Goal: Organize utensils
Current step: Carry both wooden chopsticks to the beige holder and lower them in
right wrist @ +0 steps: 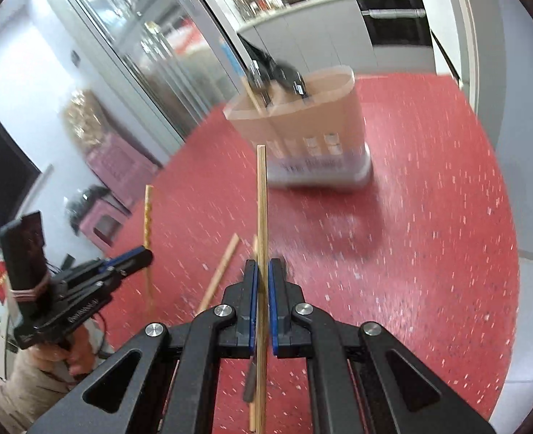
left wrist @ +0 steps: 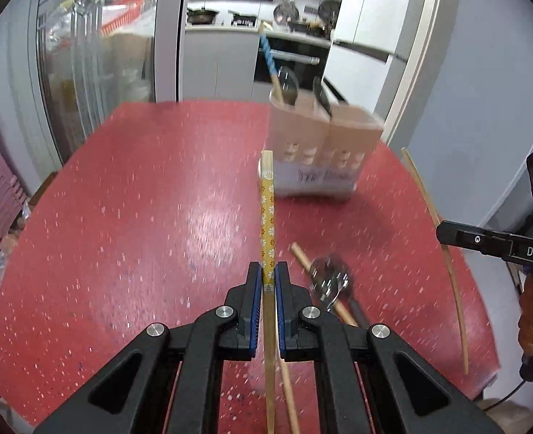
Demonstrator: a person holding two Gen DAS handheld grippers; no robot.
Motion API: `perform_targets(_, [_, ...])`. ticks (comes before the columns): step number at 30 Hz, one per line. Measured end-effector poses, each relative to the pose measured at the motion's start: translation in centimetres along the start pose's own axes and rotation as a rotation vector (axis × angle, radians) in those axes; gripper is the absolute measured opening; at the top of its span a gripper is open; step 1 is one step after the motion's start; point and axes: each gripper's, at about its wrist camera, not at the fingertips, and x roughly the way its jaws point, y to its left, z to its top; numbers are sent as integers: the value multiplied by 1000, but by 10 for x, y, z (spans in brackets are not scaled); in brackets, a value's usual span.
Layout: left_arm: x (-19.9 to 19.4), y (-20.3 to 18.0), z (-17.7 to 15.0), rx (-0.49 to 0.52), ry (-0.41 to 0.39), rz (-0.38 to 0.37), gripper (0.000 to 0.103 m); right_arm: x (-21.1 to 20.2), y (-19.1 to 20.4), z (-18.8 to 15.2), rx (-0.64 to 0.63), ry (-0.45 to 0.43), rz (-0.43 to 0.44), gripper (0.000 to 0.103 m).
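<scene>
My left gripper (left wrist: 267, 276) is shut on a chopstick with a yellow flower pattern (left wrist: 267, 213), held above the red table (left wrist: 140, 199) and pointing at the utensil holder (left wrist: 320, 144). My right gripper (right wrist: 262, 271) is shut on a plain wooden chopstick (right wrist: 262, 209), also pointing at the holder (right wrist: 310, 130). The beige two-part holder has a blue-patterned chopstick (left wrist: 268, 58) and dark spoons (left wrist: 289, 85) in it. On the table below lie a metal spoon (left wrist: 329, 278) and a wooden chopstick (left wrist: 304, 258). The right gripper and its chopstick (left wrist: 443, 238) show at the right of the left view.
The round table's edge curves near on both sides. A glass cabinet (left wrist: 96, 65) stands behind to the left, a kitchen counter with pans (left wrist: 230, 21) behind. Pink stools (right wrist: 114, 166) stand left of the table. The left gripper (right wrist: 129, 256) shows in the right wrist view.
</scene>
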Motion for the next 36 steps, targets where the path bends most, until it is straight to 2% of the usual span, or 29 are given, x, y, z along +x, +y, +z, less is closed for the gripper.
perform_targets(6, [-18,-5,32,-17,-80,-24,33,-27,8,26,-19,-95,23,6])
perform_targets(18, [-21,-13,116,-44,-223,-42,33,-26,18,101,-73,-205,-12,6])
perform_targets(23, [-12,-14,157,-60,-275,-56,33,-22,17,143,-89,-271,-16,6])
perform_targets(28, [2,-18,195,-54,-331,-25,33,-9,11,177,-100,-342,-40,6])
perform_targets(36, [39,-23,229,-46,-356,-9,33,23,1,213,-126,-429,-94,6])
